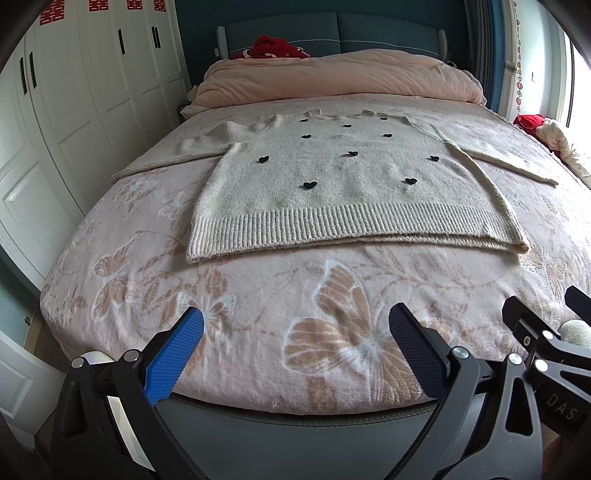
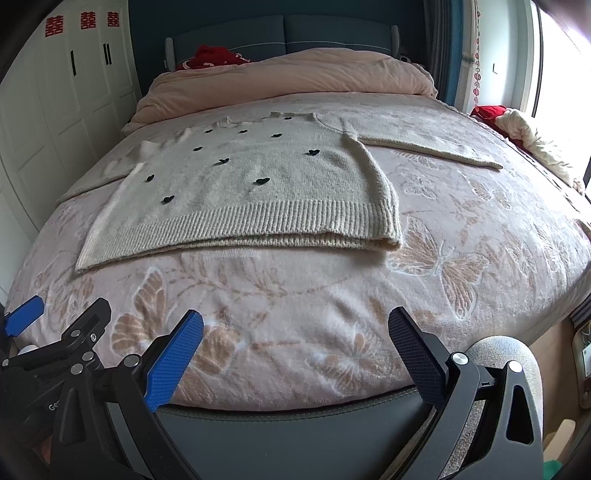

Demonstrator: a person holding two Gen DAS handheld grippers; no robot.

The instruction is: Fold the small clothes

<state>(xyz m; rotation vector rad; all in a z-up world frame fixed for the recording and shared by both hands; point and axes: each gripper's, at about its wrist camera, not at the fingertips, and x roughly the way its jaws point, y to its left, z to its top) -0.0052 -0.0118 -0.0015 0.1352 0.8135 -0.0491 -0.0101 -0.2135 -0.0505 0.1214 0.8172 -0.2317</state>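
A cream sweater with small black hearts lies flat in the middle of the frame on the bed, sleeves spread to both sides, ribbed hem toward the cameras. Behind it sits a bunched pink duvet. At the bottom of each view, the left gripper and right gripper hang released, grasping nothing, well short of the sweater.

We see a bed covered by a pink butterfly blanket, with a rumpled pink duvet against the blue headboard. White wardrobe doors stand to the left, and a red cloth lies by the headboard.
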